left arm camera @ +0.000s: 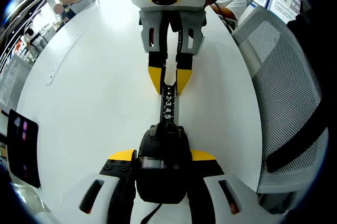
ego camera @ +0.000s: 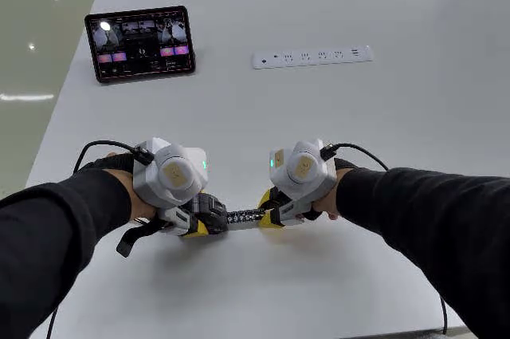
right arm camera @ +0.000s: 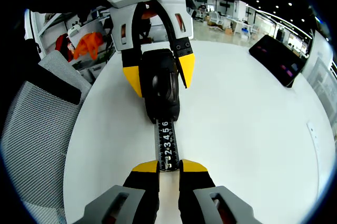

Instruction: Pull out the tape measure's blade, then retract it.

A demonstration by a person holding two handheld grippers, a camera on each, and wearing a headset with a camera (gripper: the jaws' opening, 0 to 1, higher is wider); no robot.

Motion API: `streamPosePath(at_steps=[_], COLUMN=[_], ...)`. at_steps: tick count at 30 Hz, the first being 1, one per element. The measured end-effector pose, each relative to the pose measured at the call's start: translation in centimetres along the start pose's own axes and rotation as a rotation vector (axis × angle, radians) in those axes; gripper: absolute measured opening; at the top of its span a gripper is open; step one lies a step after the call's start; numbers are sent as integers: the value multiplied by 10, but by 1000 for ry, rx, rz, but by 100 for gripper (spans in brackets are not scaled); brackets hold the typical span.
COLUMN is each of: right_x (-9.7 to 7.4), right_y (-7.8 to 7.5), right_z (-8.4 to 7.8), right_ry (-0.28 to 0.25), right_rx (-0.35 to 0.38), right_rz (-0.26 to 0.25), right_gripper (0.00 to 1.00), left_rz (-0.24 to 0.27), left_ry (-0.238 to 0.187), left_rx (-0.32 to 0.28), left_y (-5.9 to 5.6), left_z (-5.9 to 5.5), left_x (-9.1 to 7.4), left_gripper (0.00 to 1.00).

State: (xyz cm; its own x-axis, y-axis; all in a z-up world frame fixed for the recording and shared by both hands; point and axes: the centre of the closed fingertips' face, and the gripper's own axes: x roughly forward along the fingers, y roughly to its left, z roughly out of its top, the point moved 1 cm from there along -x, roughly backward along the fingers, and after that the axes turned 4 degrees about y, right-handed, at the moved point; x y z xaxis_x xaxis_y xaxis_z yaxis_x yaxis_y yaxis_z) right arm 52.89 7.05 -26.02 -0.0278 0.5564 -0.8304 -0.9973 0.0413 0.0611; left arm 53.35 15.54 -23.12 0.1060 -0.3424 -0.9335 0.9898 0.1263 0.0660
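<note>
Upper left of the head view: a black tablet (ego camera: 140,42) with a lit screen stands propped on the white table (ego camera: 343,132).

Lower centre, left side: the left gripper (ego camera: 199,223), white-bodied with yellow-tipped fingers, is held by a black-sleeved arm. Its fingers are clamped narrow on either side of the black tape measure case (ego camera: 213,213). The left gripper view confirms the case sits between the two jaws, just above the table surface.

Centre: a short length of black blade with white numerals (ego camera: 243,215) runs out of the case towards the right. Numerals 2 to 6 are readable in the right gripper view.

Lower centre, right side: the right gripper (ego camera: 269,215), of the same build, faces the left one. Its yellow tips are pinched nearly together on the free end of the blade. The two grippers are near each other, joined by the blade.

Upper right of centre: a white power strip (ego camera: 312,57) lies flat, well apart from the work.
</note>
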Motion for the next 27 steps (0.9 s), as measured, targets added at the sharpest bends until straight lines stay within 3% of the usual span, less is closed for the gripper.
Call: streamPosePath(at_steps=[27], right_x=[-6], right_y=[-3], right_z=[-13], right_ry=[24], right_rx=[10], right_rz=[-9], right_gripper=[9], left_rz=[11], left_ry=[12], left_rx=[12], left_y=[1], left_z=[0], left_x=[1], left_gripper=[32])
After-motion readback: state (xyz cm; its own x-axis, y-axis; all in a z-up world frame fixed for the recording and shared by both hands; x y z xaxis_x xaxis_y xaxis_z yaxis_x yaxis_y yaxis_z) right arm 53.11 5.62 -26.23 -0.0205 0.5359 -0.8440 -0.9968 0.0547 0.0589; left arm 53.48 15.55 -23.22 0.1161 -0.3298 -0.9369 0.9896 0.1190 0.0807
